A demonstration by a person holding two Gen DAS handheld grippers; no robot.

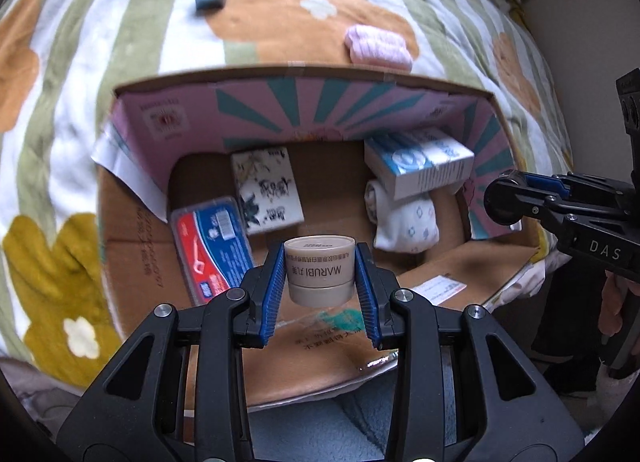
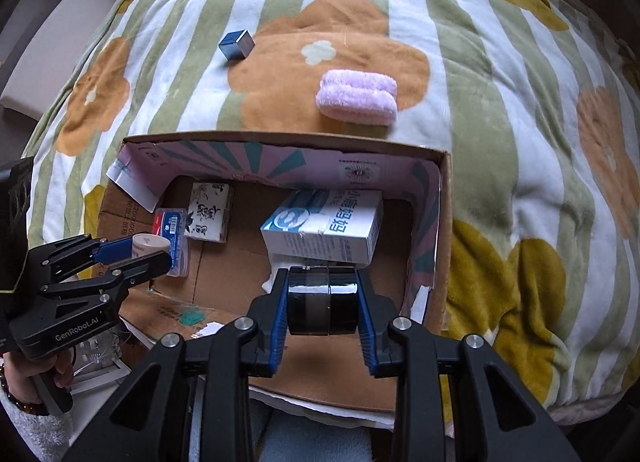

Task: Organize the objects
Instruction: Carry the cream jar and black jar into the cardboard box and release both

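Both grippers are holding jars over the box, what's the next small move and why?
Probably lower the left gripper and set its beige jar on the bare cardboard floor of the box: it hangs above that gap, clamped.

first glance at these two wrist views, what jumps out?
Each gripper is shut on a small jar above the open cardboard box: the left gripper holds a beige jar, the right gripper a black jar. Packs and a rolled white cloth already lie inside the box. Beyond it, a blue cube and a pink fluffy roll sit on the flowered blanket.
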